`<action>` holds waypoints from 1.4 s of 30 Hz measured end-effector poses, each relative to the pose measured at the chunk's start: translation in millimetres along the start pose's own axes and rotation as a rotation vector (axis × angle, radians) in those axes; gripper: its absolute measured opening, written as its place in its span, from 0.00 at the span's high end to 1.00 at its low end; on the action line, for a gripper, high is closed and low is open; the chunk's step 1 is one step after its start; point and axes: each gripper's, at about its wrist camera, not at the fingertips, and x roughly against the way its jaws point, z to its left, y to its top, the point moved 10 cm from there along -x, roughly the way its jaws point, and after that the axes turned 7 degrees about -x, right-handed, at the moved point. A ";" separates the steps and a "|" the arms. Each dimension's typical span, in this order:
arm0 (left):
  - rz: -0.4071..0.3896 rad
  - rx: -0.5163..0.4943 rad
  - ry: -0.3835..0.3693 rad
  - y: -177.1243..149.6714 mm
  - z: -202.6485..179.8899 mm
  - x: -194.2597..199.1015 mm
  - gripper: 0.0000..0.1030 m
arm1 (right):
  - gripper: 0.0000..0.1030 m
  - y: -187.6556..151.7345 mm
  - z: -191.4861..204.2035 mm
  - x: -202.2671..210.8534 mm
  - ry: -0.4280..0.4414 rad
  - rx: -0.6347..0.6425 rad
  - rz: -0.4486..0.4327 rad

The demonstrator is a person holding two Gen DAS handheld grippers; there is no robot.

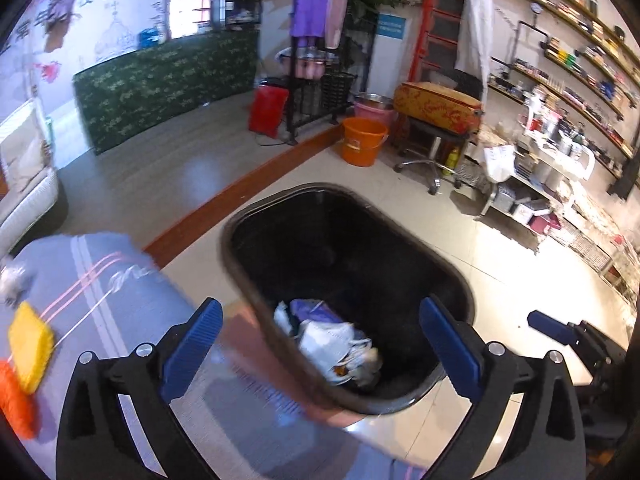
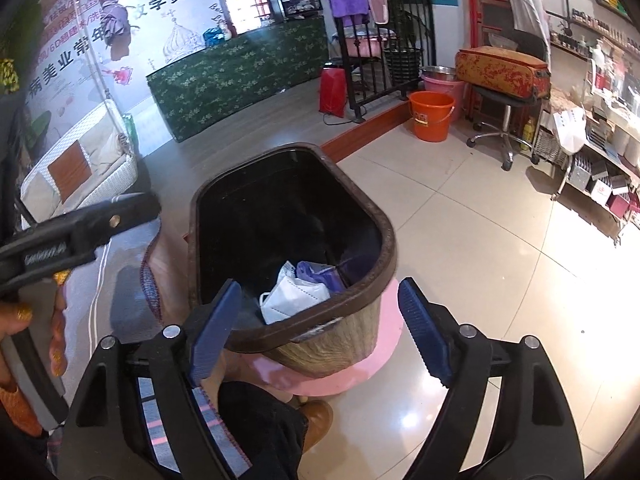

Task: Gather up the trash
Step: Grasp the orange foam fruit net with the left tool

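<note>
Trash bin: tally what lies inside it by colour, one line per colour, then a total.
In the trash bin:
White: 1, the face mask
Purple: 1, the crumpled purple item
Total: 2 clearly told apart; the left wrist view hints at more scraps beneath, too blurred to count.

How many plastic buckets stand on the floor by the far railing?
2: an orange plastic bucket in front, and a pink plastic bucket behind it holding a metal basin. Others may be hidden.

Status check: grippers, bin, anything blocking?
Left gripper open, empty. Right gripper open, empty, straddling bin rim. Mask already inside bin. Nothing blocking.
</note>
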 end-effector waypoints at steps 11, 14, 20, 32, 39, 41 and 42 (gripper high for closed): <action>-0.012 0.121 0.139 -44.3 64.3 46.7 0.05 | 0.17 -9.1 68.4 -1.8 0.099 0.108 0.029; -0.011 0.166 0.192 -59.9 88.3 61.3 0.05 | 0.17 -13.2 97.0 -2.8 0.142 0.153 0.041; 0.013 0.262 0.346 -101.1 164.9 92.4 0.05 | 0.17 -23.6 155.9 -1.9 0.234 0.249 0.067; 0.063 0.353 0.426 -138.0 259.9 89.2 0.06 | 0.17 -53.6 245.7 1.9 0.354 0.421 0.135; 0.071 0.371 0.402 -153.7 265.2 88.2 0.53 | 0.17 -64.1 266.1 -0.8 0.356 0.470 0.159; 0.060 0.365 0.401 -156.2 263.9 93.0 0.65 | 0.17 -65.3 272.7 -4.2 0.363 0.472 0.173; 0.053 0.361 0.398 -158.1 261.8 97.1 0.71 | 0.17 -66.1 275.8 -6.6 0.367 0.472 0.182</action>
